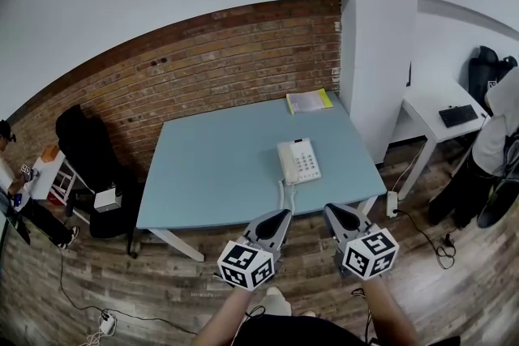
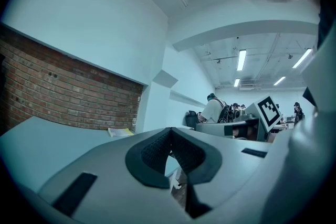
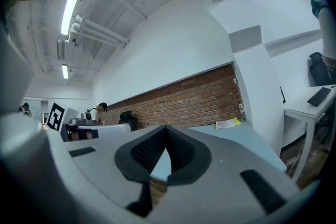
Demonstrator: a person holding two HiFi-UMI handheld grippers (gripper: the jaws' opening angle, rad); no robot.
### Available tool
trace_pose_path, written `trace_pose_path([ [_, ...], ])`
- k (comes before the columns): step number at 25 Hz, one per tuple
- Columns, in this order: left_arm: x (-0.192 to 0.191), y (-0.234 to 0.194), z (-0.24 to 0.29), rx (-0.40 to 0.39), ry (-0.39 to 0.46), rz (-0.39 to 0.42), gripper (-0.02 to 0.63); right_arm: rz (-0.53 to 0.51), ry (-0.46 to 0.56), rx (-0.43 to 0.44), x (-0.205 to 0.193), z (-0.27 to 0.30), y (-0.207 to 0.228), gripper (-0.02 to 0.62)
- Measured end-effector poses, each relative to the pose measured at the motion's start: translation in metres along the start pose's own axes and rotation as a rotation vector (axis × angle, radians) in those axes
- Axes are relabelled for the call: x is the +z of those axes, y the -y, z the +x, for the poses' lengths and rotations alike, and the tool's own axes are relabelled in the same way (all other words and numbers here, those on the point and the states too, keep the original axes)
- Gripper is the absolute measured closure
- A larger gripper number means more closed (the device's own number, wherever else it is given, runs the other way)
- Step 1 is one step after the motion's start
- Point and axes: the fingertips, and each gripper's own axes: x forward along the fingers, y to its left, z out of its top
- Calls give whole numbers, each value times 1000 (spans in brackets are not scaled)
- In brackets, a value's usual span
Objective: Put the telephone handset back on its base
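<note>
Okay, I'm looking down from the head view. My left gripper (image 1: pixel 276 223) and right gripper (image 1: pixel 339 219) are side by side, low in the picture, both over the wood-plank floor (image 1: pixel 162 279) just short of the near edge of the light blue rectangular table (image 1: pixel 211 174). Neither one touches anything.

In the left gripper view, the left claw (image 2: pixel 170 131) is pressed together. The dark ribbed pads (image 2: pixel 155 149) meet at the tip and there's nothing between them. The right gripper view shows the same for the right claw (image 3: pixel 166 128): its pads (image 3: pixel 147 152) are closed against each other and hold nothing. Past those tips I can see the blue tabletop (image 3: pixel 247 136) and the red brick wall (image 3: pixel 189 99) behind it.

The white corded desk telephone (image 1: pixel 298 162) sits on the table near its front edge, just ahead of the two grippers and roughly between them. Its keypad faces up on the right side. The white telephone handset (image 1: pixel 285 162) lies along the left side of the base, though from up here I can't tell whether it's properly seated. Its cord (image 1: pixel 283 195) loops down toward the table edge, close to my left claw.

A yellow-and-white booklet (image 1: pixel 309 101) lies at the far edge of the table, against the brick wall. A black office chair (image 1: pixel 85 146) stands off to the left, well clear of the table.
</note>
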Motion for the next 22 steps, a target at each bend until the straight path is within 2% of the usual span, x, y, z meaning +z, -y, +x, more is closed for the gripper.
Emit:
trace_pose_path([
  [10,5,-5,2,4,9,5,597,-14,23,25,6,7,-4,583],
  [22,1,-9,8,-1,4,-2,597,-1,21,12,2,11,1,584],
])
